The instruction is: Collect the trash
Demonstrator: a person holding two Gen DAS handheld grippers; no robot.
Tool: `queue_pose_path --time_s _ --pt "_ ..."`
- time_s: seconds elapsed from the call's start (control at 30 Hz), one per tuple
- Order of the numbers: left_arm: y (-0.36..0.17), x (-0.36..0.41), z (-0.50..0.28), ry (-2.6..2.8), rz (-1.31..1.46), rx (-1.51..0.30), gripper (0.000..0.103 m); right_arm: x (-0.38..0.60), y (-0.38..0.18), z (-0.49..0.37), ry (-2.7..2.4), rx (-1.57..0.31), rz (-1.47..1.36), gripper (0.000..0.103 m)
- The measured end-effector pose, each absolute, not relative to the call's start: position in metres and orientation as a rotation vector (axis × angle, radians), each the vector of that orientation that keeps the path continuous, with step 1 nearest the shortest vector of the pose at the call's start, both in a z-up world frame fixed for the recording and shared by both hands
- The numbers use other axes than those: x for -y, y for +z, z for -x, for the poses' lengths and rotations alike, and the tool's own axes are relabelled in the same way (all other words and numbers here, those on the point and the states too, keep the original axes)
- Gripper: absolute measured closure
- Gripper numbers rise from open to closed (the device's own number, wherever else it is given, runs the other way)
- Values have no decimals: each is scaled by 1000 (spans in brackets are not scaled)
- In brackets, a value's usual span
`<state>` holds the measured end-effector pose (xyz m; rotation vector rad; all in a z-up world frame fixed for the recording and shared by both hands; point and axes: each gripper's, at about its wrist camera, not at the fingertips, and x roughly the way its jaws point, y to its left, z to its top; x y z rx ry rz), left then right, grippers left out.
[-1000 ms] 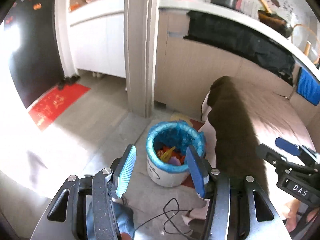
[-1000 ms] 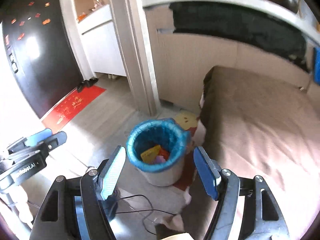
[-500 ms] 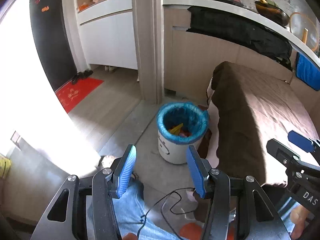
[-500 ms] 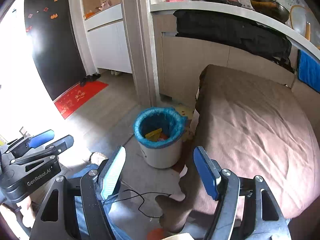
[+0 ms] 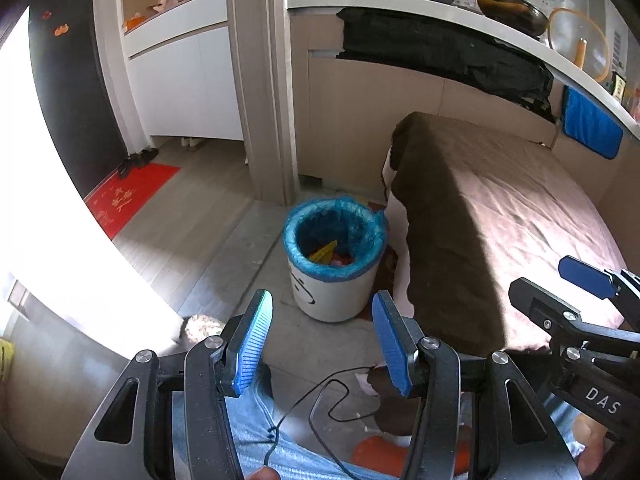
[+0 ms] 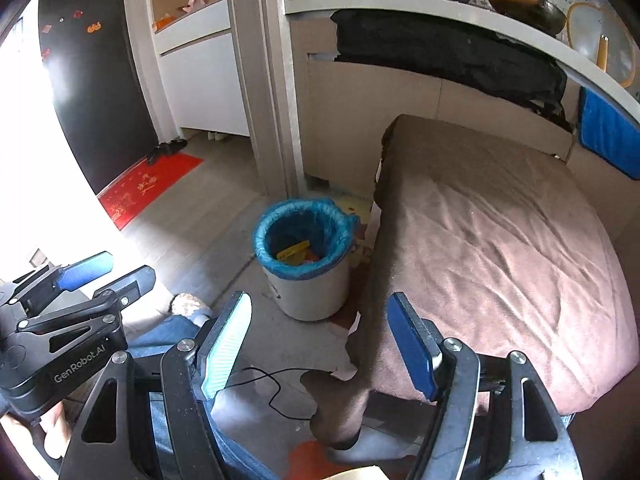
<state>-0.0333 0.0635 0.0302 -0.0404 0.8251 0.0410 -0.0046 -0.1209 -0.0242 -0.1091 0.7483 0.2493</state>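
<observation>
— Both views have drawn back since a second ago; the bin looks farther off now

— Left gripper [image 5: 322, 344]?

— Jaws apart, nothing between them. Beyond it the white trash bin [image 5: 334, 264] with its blue liner stands on the floor, just beside the brown bed [image 5: 500, 216]

— Right gripper [image 6: 320, 346]?

— Apart too, empty

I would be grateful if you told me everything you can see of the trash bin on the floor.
The bin is a round, off-white, plastic-looking pail with a dark mark on its side, lined with a blue bag folded over the rim. It stands upright on the grey floor, close by the corner of the brown-covered bed; contact is unclear. Inside lie a yellow scrap and reddish pieces. Neither gripper touches it.
</observation>
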Motion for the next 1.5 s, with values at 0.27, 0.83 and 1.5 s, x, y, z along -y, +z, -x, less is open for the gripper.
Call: queue_pose_path --time_s 0.27,0.83,1.5 --pt "32 -63 34 40 46 -824 50 120 -25 6 248 -745 115 35" --pt "32 -63 34 32 48 -824 50 121 -23 8 248 -738 120 35" --pt "33 -64 35 20 53 -824 50 120 -21 9 245 -739 121 35"
